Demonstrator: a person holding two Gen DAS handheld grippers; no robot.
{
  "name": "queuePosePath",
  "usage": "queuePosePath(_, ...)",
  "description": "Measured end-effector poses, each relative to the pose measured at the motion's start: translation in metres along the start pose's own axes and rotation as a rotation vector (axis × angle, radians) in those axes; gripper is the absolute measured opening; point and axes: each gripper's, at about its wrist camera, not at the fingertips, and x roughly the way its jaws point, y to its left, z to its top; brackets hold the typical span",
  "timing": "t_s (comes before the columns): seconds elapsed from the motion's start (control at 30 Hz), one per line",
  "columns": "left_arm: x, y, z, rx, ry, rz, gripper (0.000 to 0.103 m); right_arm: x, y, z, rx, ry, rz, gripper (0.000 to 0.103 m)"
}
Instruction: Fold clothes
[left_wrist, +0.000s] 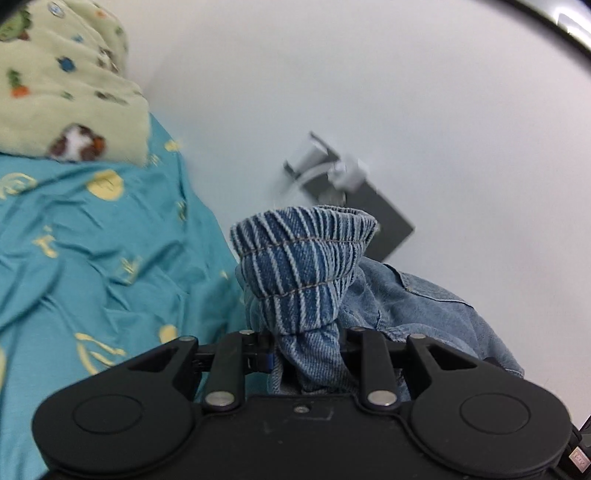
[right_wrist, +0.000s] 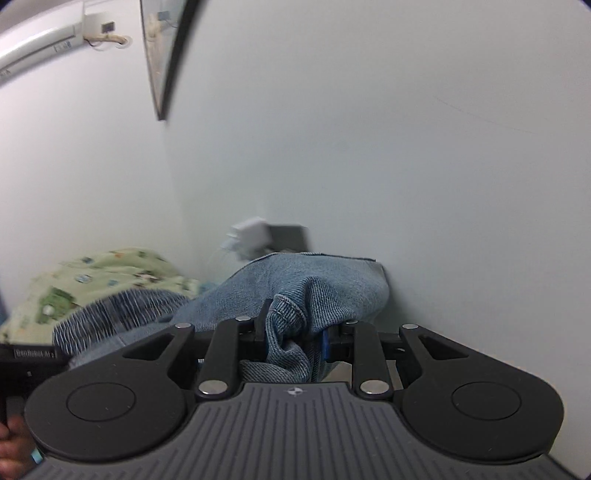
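Observation:
A blue denim garment with a ribbed, striped band (left_wrist: 303, 258) is bunched in front of my left gripper (left_wrist: 306, 354), which is shut on its fabric and holds it up off the bed. Plain denim (left_wrist: 424, 302) hangs to the right. In the right wrist view my right gripper (right_wrist: 291, 339) is shut on another fold of the same denim garment (right_wrist: 314, 291), lifted close to the white wall. The striped band (right_wrist: 122, 314) shows at the left there, beside the left gripper's body (right_wrist: 29, 362).
A teal bedsheet with yellow prints (left_wrist: 92, 258) covers the bed at the left. A pale green printed blanket (left_wrist: 62, 85) lies at its head. A grey wall plate with white plugs (left_wrist: 351, 177) is on the white wall behind the garment. A framed mirror (right_wrist: 162, 55) hangs higher.

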Motion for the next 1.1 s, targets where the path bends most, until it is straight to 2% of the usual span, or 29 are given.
queuePosePath(0.1,0.027,0.016,-0.011,0.042,0.042,0.009,0.023,0.007,-0.008,-0.027,-0.017,0.009,-0.025,0.025)
queuePosePath(0.17,0.039,0.030,-0.017,0.062,0.069,0.027,0.023,0.017,-0.005,-0.046,-0.048,0.050,-0.035,0.025)
queuePosePath(0.23,0.046,0.036,-0.028,0.092,0.091,0.036,0.023,0.032,-0.008,-0.064,-0.021,0.134,-0.045,0.025)
queuePosePath(0.33,0.049,0.040,-0.039,0.160,0.090,0.007,0.026,0.052,-0.019,-0.094,0.033,0.277,-0.083,0.024)
queuePosePath(0.43,0.047,0.038,-0.048,0.214,0.092,-0.011,0.031,0.062,-0.024,-0.117,0.078,0.364,-0.087,0.024)
queuePosePath(0.57,0.039,0.035,-0.048,0.277,0.118,0.018,0.038,0.064,-0.014,-0.115,0.058,0.360,-0.110,0.025)
queuePosePath(0.63,0.028,0.034,-0.049,0.293,0.097,0.038,0.052,0.066,-0.013,-0.113,0.048,0.359,-0.114,0.025)
queuePosePath(0.73,0.001,0.026,-0.044,0.311,0.055,0.069,0.060,0.064,-0.016,-0.110,0.075,0.365,-0.127,0.028)
queuePosePath(0.83,-0.026,0.018,-0.040,0.330,0.013,0.100,0.070,0.043,-0.025,-0.104,0.089,0.353,-0.164,0.044)
queuePosePath(0.87,-0.035,0.015,-0.038,0.336,-0.001,0.111,0.071,0.035,-0.026,-0.101,0.090,0.342,-0.173,0.054)
queuePosePath(0.9,-0.044,0.012,-0.037,0.342,-0.015,0.121,0.075,0.027,-0.026,-0.097,0.098,0.331,-0.171,0.060)
queuePosePath(1.03,-0.080,0.001,-0.030,0.366,-0.071,0.163,0.084,-0.002,-0.024,-0.081,0.101,0.285,-0.150,0.063)
queuePosePath(1.1,-0.099,-0.004,-0.027,0.378,-0.100,0.184,0.084,-0.013,-0.019,-0.070,0.087,0.260,-0.134,0.063)
